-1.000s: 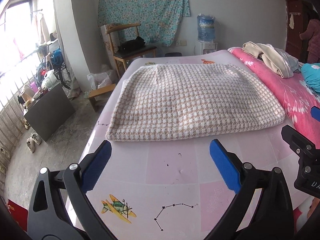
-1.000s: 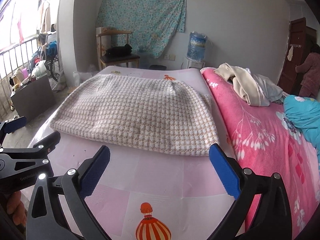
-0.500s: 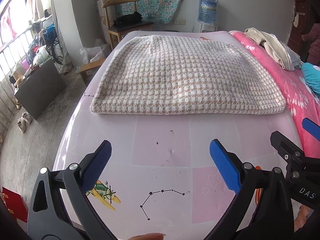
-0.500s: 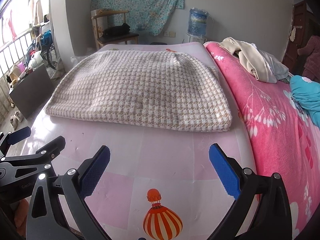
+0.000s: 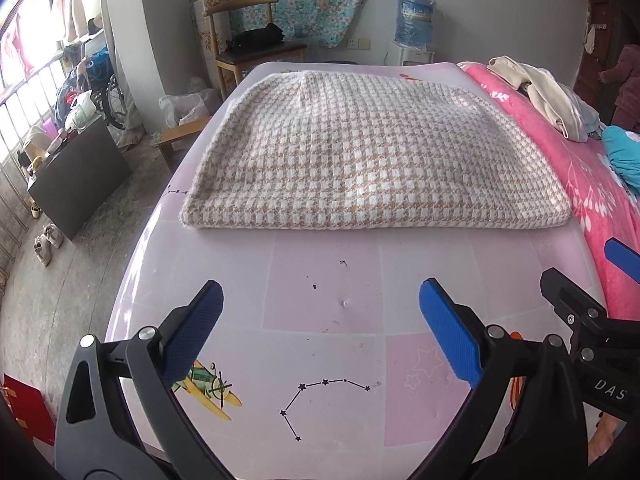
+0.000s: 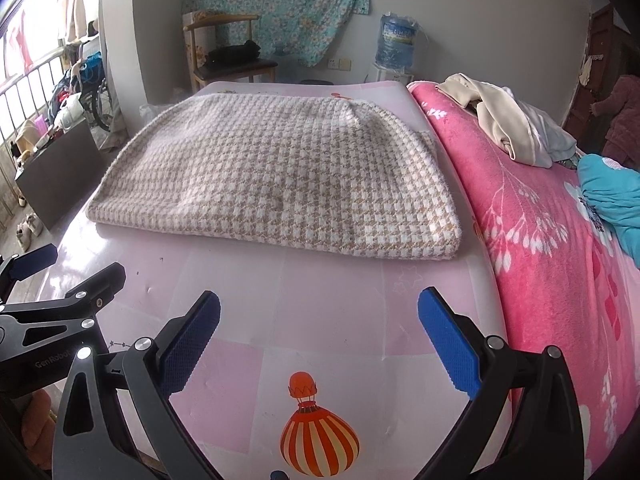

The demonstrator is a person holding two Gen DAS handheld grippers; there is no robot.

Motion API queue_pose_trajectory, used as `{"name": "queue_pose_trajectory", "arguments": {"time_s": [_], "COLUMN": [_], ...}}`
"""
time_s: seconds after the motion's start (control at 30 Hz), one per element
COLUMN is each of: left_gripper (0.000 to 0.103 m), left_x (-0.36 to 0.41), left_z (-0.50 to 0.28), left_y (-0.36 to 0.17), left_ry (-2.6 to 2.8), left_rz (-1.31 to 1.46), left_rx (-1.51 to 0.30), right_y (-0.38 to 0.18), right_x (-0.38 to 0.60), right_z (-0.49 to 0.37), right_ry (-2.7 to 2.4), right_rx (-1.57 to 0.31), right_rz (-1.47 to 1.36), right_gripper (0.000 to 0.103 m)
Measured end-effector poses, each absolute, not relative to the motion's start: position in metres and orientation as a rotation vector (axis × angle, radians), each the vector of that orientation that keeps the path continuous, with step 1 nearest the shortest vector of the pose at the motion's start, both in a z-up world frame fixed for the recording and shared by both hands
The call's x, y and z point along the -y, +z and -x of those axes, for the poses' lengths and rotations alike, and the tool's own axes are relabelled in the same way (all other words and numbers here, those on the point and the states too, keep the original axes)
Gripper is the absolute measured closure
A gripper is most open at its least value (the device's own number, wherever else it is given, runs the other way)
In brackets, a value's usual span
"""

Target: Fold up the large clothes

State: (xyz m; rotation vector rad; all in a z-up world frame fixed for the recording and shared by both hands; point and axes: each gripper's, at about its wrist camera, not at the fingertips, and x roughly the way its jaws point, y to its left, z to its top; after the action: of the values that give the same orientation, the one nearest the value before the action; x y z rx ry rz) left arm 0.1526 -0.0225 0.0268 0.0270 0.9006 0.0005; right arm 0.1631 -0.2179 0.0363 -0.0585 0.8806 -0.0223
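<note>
A folded beige-and-white houndstooth garment (image 5: 368,152) (image 6: 280,184) lies flat on the pink patterned mat (image 5: 320,292) (image 6: 320,300), its near edge straight across. My left gripper (image 5: 320,336) hovers open over the bare mat a short way in front of that edge, nothing between its blue pads. My right gripper (image 6: 320,340) is likewise open and empty, in front of the garment's near right corner. Each gripper shows at the edge of the other's view: the right one (image 5: 592,300) and the left one (image 6: 52,280).
A pink floral blanket (image 6: 552,240) covers the bed to the right, with a cream clothes pile (image 6: 500,124) and a teal item (image 6: 612,200) on it. A wooden chair (image 5: 248,40) and water dispenser (image 5: 414,32) stand beyond. Bare floor, a dark cabinet (image 5: 76,176) and shoes lie left.
Both grippers have drawn back and tilted down toward the mat; the garment now sits farther up in both views. Both stay open and the garment has not moved.
</note>
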Motion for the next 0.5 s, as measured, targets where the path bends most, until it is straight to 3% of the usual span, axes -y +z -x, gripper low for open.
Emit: {"name": "queue_pose_trajectory", "arguments": {"time_s": [0.5], "left_gripper": [0.008], "left_x": [0.0256], "left_z": [-0.1519], "left_y": [0.0287], "left_ry": [-0.009], "left_rz": [-0.023], "left_rx": [-0.901], "right_y": [0.0383], "right_x": [0.218], "right_z": [-0.1638], "right_ry": [-0.022], "right_rx": [-0.881], "right_rz": [0.057], "right_gripper": [0.006]}}
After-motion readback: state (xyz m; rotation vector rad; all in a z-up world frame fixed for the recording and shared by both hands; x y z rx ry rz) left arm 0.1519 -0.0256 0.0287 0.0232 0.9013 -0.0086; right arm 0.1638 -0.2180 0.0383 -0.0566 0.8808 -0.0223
